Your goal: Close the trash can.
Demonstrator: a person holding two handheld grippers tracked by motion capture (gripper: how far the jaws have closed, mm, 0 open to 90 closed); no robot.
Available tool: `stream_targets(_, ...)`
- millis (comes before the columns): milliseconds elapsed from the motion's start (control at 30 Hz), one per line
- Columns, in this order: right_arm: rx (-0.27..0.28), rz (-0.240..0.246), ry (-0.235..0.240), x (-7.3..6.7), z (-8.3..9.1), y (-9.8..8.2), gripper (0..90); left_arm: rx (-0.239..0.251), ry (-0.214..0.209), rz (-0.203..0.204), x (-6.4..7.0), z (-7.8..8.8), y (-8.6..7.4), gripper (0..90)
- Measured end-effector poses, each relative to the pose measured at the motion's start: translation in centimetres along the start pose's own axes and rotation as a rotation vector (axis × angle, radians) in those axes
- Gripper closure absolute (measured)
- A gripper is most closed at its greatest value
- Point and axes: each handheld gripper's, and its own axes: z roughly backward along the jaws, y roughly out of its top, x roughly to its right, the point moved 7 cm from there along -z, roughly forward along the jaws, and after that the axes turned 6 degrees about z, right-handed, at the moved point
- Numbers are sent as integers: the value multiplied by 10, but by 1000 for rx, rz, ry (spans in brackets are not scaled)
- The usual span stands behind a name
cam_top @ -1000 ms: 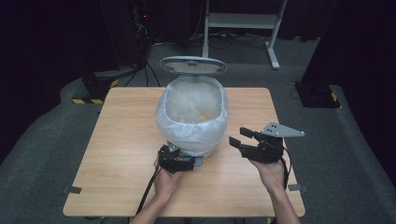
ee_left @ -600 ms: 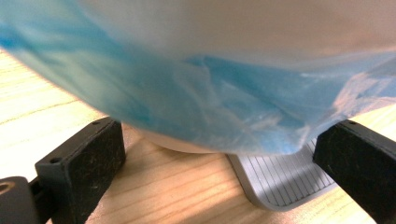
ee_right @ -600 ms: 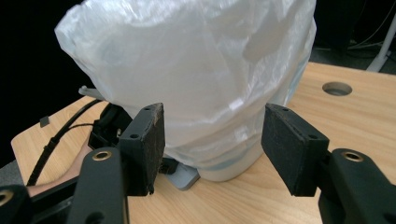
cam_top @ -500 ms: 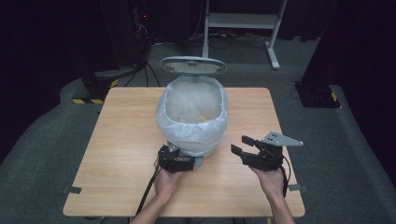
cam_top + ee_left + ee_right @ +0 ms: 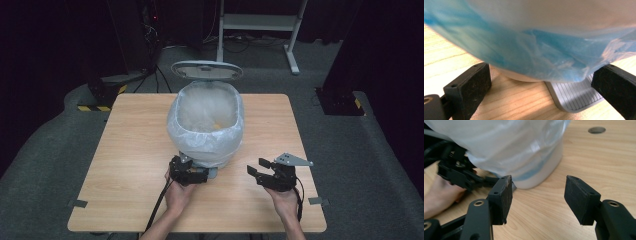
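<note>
A lined pedal bin is standing mid-table, its lid raised. The left gripper is sitting open-jawed, empty, at the bin's base, the overhanging liner hiding most of the grey foot pedal. The right gripper is hovering open and empty beside the bin.

High view looks down from above; both gripper views sit close, sharing the bin
</note>
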Motion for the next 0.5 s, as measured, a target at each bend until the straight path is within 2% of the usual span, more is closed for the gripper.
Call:
stream_targets(100,-10,-20,-5,2,-6,-10,395,1,0,1,0,0,0,28)
stream_targets(500,-141,32,-149,11,-36,-51,388,2,-1,3,0,0,0,30)
